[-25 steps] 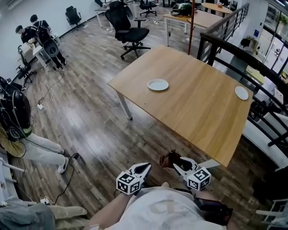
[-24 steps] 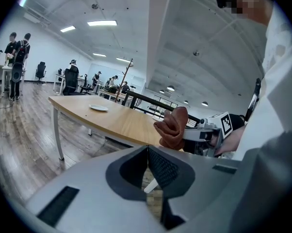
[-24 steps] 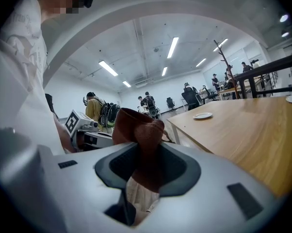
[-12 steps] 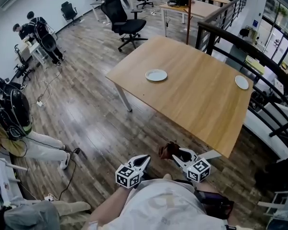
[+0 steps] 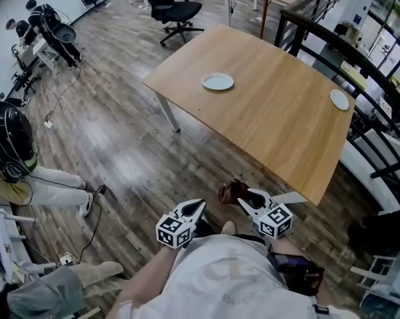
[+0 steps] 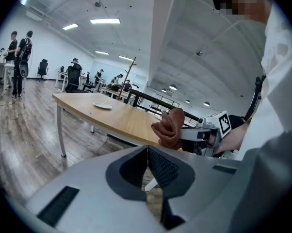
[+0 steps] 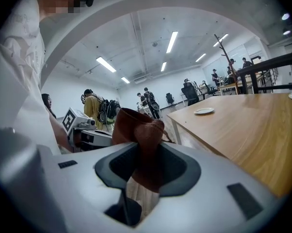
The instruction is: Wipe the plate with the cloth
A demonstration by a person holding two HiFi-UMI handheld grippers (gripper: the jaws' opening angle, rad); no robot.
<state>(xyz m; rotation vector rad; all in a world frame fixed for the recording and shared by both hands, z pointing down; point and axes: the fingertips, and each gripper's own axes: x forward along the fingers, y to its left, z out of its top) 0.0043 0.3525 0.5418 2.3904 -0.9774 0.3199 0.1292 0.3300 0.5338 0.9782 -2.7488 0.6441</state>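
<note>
Wooden table [image 5: 280, 121] with plate [image 5: 218, 81]; cloth [image 5: 230, 191] pinched in right hand-held gripper [image 5: 244, 202], left hand-held gripper [image 5: 200, 206] closed, empty.

Plate [image 5: 217, 81] on table [image 5: 273, 131], second plate [image 5: 339, 99] rightward, cloth [image 5: 228, 191] in right hand-held gripper [image 5: 241, 199]

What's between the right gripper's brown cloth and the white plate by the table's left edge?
Head view: nothing but dark plank floor, then bare light wooden tabletop, from the brown cloth in the right gripper to the round white plate.
</note>
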